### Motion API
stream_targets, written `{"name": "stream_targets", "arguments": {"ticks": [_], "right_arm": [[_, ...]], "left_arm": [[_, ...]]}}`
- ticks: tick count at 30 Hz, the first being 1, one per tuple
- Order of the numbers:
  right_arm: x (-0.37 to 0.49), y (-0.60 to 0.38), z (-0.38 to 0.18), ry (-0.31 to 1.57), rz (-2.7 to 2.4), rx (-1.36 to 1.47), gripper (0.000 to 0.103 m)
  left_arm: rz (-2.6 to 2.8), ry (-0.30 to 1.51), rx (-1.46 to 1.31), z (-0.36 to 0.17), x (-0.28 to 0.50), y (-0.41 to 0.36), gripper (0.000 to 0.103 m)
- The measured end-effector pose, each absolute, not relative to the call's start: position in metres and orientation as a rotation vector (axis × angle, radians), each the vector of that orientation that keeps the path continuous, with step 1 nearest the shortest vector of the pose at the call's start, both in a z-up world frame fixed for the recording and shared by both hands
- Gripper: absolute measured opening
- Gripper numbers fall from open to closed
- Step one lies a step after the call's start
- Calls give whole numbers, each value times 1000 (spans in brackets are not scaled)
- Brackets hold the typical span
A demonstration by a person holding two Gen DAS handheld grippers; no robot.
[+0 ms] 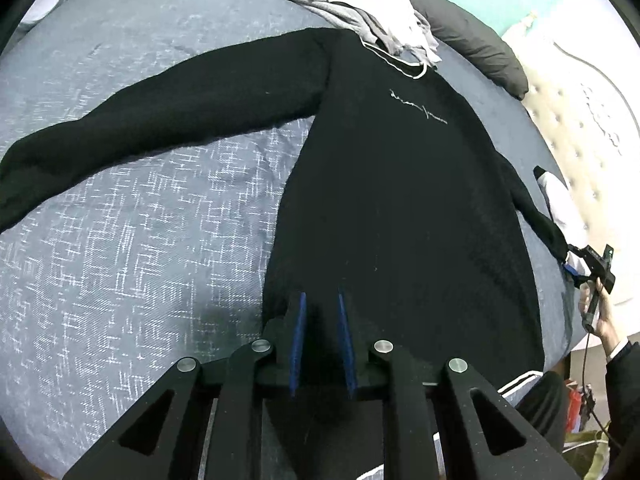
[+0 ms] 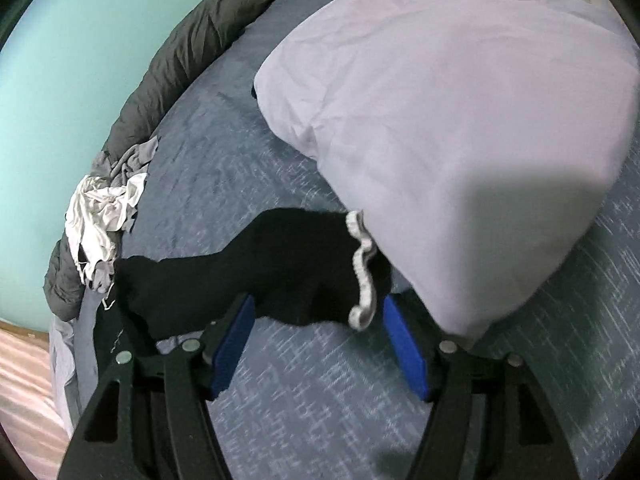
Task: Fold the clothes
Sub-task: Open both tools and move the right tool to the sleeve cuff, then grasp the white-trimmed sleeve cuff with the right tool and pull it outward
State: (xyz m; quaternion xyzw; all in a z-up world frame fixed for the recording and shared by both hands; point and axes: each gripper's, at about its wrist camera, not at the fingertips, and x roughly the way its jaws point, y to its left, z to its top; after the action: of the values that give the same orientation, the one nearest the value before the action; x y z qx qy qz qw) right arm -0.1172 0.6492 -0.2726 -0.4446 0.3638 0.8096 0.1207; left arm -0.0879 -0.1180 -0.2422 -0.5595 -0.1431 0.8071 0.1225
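crowding sweater (image 1: pixel 400 200): clothes pile (image 1: pixel 360 8), pillow (image 2: pixel 460 140); left jaws clamp hem, right jaws apart

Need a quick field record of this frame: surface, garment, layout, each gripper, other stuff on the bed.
surface: bed with blue-grey cover
garment: black sweatshirt, spread flat, chest lettering up
sleeves: one stretched out sideways; the other, with a white cuff, lies by the right gripper
left gripper: jaws narrow, at the hem; grip on the fabric cannot be told
right gripper: open, cuff between the jaws, pads clear
other: pile of grey and white clothes; lilac pillow
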Motion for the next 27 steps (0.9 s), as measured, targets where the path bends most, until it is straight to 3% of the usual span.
{"name": "stream_targets", "arguments": {"ticks": [9,11,12,15,17,20,27], "right_arm": [[-127,644,-285,1004,2377,-1213,65],[-128,638,-284,970,2374,-1218,50],[-129,635,-284,954,2373,-1221,33],[-131,625,-274,873,2403,-1204,16],[-134,615,-260,782,2462,-1195,10],[-141,605,-234,684,2552,-1161,8],[-167,625,-169,646,2660,-1019,6]], "left_arm": [[2336,-423,-1644,-250,-91,-115,18],[2337,-418,-1645,-250,-90,-115,18],[2337,-417,-1645,-249,-90,-115,18],[2340,-414,-1646,-248,-91,-115,18],[2338,-415,-1643,-247,-90,-115,18],[2331,-432,-1639,-246,-89,-113,18],[2316,-409,-1652,-246,-86,-104,18]]}}
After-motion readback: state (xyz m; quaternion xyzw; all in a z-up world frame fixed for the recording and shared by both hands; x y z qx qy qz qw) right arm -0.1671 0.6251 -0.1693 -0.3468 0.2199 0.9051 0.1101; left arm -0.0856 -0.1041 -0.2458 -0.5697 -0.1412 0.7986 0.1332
